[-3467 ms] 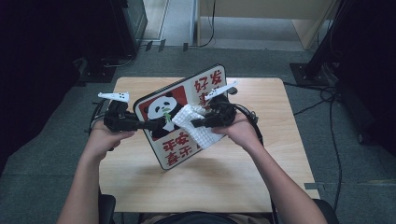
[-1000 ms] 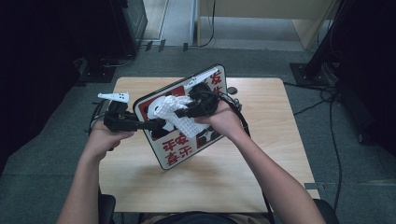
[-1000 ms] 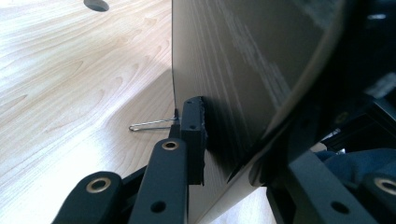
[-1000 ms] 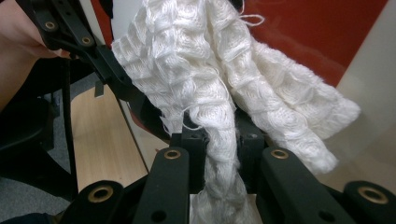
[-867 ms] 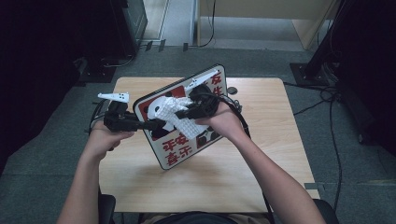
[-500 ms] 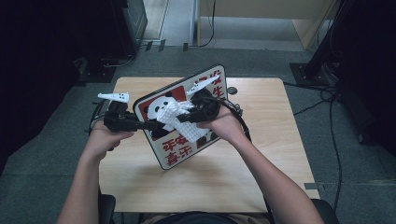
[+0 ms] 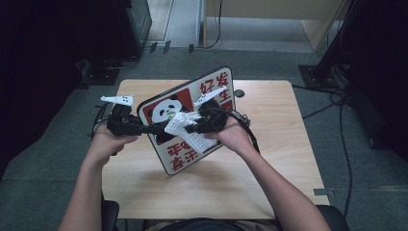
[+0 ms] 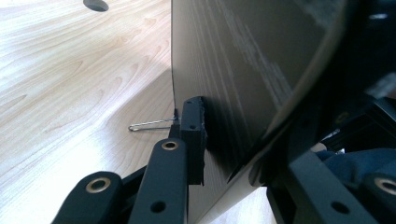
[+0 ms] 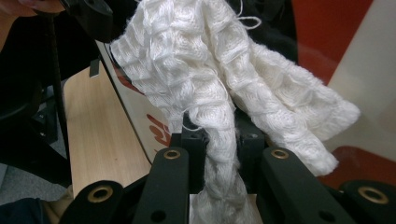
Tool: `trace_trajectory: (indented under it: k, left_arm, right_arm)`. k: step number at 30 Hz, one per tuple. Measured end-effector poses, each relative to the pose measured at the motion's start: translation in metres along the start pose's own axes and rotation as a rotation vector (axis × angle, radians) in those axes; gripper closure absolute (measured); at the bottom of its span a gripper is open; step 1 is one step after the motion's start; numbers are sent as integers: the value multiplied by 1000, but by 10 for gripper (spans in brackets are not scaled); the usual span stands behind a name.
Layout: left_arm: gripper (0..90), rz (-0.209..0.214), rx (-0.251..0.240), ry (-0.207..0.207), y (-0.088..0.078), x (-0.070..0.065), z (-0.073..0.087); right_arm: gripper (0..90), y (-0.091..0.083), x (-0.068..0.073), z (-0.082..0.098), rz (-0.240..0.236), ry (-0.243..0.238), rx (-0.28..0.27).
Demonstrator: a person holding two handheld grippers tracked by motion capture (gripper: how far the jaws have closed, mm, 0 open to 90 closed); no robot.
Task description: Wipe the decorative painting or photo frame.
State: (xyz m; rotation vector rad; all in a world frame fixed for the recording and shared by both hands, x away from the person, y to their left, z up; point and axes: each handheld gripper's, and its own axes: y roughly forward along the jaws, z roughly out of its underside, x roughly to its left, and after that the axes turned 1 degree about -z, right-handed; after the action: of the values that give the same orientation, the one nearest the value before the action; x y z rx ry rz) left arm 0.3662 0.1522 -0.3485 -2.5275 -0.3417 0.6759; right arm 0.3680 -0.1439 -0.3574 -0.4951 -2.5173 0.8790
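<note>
The panda sign board point(image 7: 185, 122) is gripped at its nine-o'clock edge by the left hand-held gripper point(image 7: 153, 129), while a white knitted cloth point(image 9: 219, 93) is pinched by the right hand-held gripper point(image 9: 219, 140) above the bench point(image 7: 269, 159).

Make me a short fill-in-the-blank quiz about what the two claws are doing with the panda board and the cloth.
1. The left claw clamps the edge of the panda board, which is held tilted above the wooden ____.
2. The right claw is shut on a white knitted ____.
3. The cloth is pressed against the board's printed face, next to the picture of a ____.

Missing words: table; cloth; panda
</note>
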Motion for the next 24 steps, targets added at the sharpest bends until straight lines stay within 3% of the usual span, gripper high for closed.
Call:
trace_trajectory:
  k: [24]
  left_arm:
    - [741, 4, -1, -5, 0, 0, 0]
  right_arm:
    - [790, 18, -6, 35, -15, 20, 6]
